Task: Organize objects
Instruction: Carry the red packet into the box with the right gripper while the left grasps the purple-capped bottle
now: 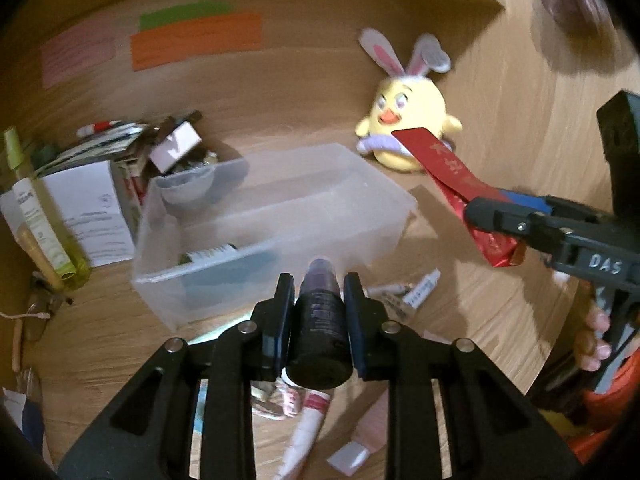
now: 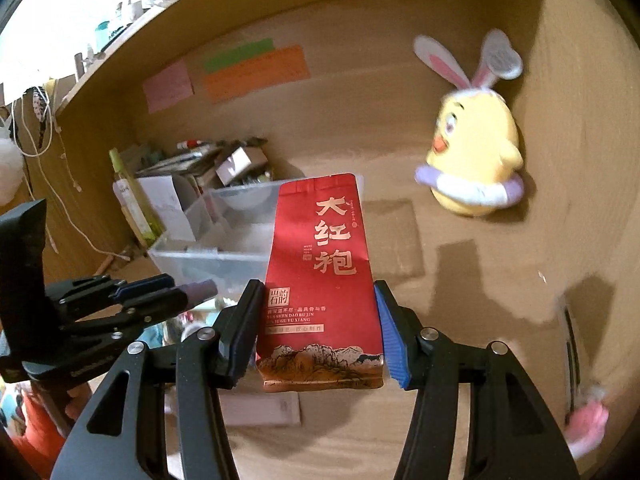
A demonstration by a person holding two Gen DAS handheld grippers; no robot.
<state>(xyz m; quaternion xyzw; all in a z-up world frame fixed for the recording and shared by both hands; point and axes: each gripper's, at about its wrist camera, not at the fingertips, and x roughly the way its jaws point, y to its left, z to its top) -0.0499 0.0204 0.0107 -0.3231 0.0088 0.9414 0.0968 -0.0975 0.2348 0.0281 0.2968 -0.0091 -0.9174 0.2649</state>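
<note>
The left gripper [image 1: 319, 312] clamps a dark bottle [image 1: 320, 316] lengthwise, pointing to twelve o'clock at the clear bin [image 1: 276, 216] just ahead, nearer than the right gripper [image 2: 318, 332], closed on an upright red tea pouch [image 2: 320, 280], bin contents blurred

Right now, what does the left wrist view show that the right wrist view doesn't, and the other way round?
Left only: tubes on the desk just right of the bottle, and the pouch edge-on, so its face is hidden. Right only: the pouch's printed front, and shelf clutter at top left. Both: the left gripper shut on the bottle, the right gripper shut on the pouch, the clear bin, the chick toy, and the coloured notes.
</note>
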